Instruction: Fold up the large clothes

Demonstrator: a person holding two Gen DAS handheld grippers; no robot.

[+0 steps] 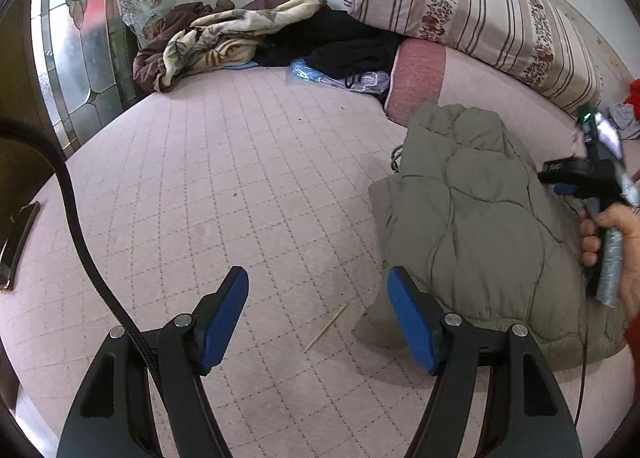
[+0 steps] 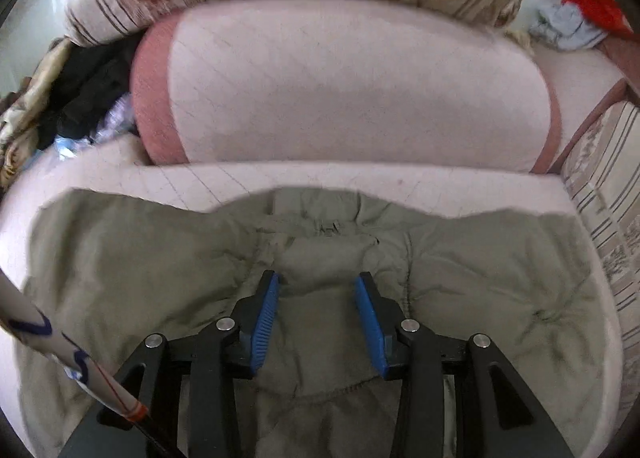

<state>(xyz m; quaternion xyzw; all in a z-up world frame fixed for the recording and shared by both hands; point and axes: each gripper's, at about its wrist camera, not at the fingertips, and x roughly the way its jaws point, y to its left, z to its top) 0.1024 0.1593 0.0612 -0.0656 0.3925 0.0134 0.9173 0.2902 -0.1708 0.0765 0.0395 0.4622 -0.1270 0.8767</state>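
I see one wide bed covered in a pale pink quilted sheet with a grid of stitching (image 1: 240,178), and it fills most of both views. Along its far side lies one long striped and flowered bolster (image 1: 472,10), with one pink-ended pillow (image 2: 352,90) in front of it. My task piece is one olive-green padded jacket with quilted seams (image 1: 480,226), puffy and rumpled. It lies on the sheet just in front of the pillow, at the right in the left wrist view. In the right wrist view it spreads across the whole lower half, collar area toward the pillow. One heap of brown, cream and black clothes (image 1: 240,38) sits at the far left corner. My right gripper (image 2: 318,298) hangs over the jacket's middle, jaws partly apart with fabric between them; I cannot tell whether the pads press on it. My left gripper (image 1: 318,310) is spread wide over bare sheet, beside the jacket's near edge, holding nothing. One thin wooden stick (image 1: 326,326) lies between its fingers.
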